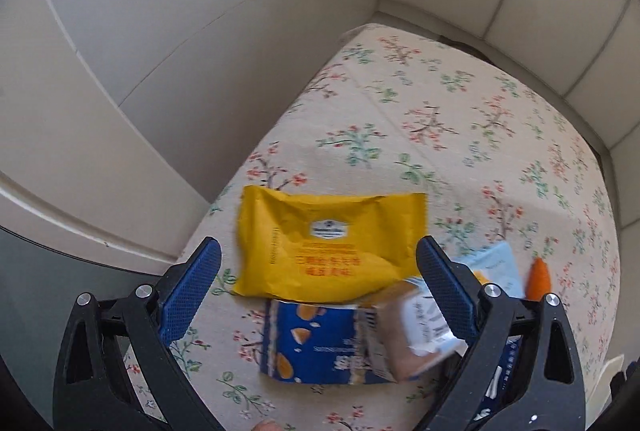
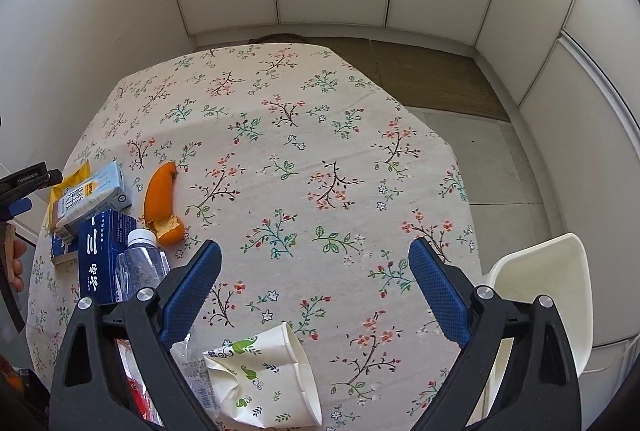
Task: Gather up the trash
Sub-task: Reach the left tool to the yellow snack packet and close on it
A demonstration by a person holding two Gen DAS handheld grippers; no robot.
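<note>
A peel (image 2: 160, 201) is laid on the table (image 2: 320, 151), right of a carton (image 2: 90, 193). A bottle (image 2: 142, 263) is found nearer, and a cup (image 2: 264, 375) nearest.

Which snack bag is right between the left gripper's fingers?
The yellow bag. It lies flat on the tablecloth, straight ahead between the open fingers of the left gripper. The blue bag lies nearer the camera, partly tucked under it.

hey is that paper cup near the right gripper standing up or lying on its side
On its side. The paper cup lies crumpled on the tablecloth, its open rim facing right.
</note>
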